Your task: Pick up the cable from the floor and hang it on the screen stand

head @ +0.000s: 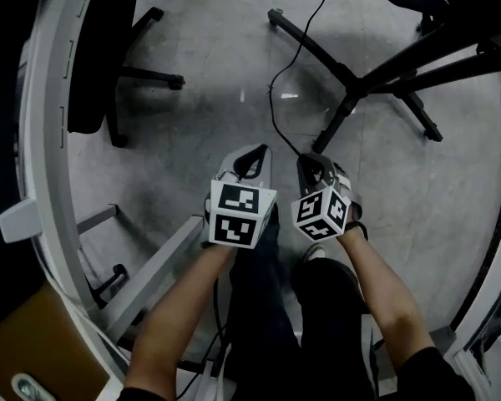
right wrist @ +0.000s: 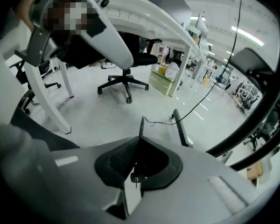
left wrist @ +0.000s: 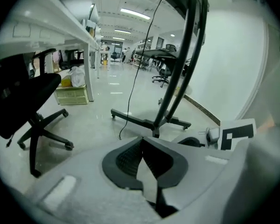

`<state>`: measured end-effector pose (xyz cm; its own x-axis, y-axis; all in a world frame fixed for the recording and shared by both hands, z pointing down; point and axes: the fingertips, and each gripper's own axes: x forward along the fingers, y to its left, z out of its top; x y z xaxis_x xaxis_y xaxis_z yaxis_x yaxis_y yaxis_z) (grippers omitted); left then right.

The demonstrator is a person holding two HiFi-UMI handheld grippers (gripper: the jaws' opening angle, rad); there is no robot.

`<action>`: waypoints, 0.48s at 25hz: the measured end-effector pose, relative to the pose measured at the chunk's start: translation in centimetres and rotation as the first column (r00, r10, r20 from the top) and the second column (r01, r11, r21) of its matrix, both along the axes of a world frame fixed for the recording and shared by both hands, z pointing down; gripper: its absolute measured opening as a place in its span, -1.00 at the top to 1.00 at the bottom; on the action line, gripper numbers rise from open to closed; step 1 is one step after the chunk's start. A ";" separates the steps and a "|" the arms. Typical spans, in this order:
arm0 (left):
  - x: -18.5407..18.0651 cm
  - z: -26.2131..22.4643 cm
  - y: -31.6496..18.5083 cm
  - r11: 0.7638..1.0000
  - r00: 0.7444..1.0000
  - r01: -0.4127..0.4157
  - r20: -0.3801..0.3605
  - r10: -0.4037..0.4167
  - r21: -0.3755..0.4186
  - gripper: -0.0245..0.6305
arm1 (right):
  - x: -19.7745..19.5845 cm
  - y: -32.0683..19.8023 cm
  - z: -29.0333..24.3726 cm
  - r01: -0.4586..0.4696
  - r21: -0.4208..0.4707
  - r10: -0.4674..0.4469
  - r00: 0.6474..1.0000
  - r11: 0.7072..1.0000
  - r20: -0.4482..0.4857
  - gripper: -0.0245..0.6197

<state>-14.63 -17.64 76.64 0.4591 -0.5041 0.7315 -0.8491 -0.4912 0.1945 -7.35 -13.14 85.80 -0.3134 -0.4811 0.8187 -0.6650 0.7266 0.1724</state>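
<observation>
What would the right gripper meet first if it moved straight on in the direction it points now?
Probably the black cable on the floor: it runs right up to the right gripper's closed jaw tips, though contact is unclear.

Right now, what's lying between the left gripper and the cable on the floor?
Nothing. In the head view, only bare grey floor lies between the left gripper and the cable.
</observation>
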 end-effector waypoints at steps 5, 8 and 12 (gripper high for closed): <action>1.7 -8.2 2.1 0.999 1.000 -0.019 -0.005 0.020 0.050 0.92 | 2.5 0.9 -10.5 0.018 0.120 -0.017 1.000 0.993 -0.011 0.87; 3.4 -13.5 2.5 0.994 0.999 -0.029 -0.017 0.031 0.108 0.93 | 4.1 0.7 -17.4 0.051 0.228 -0.046 0.999 0.972 -0.026 0.87; 6.3 -20.4 3.3 0.981 0.998 -0.040 -0.037 0.048 0.188 0.92 | 6.3 0.2 -26.7 0.086 0.373 -0.075 0.996 0.924 -0.044 0.87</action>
<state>-8.32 -14.38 56.28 0.5115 -0.6089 0.6063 -0.8191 -0.5588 0.1297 -1.05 -12.89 59.09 -0.3434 -0.7279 0.5935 -0.5976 0.6569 0.4598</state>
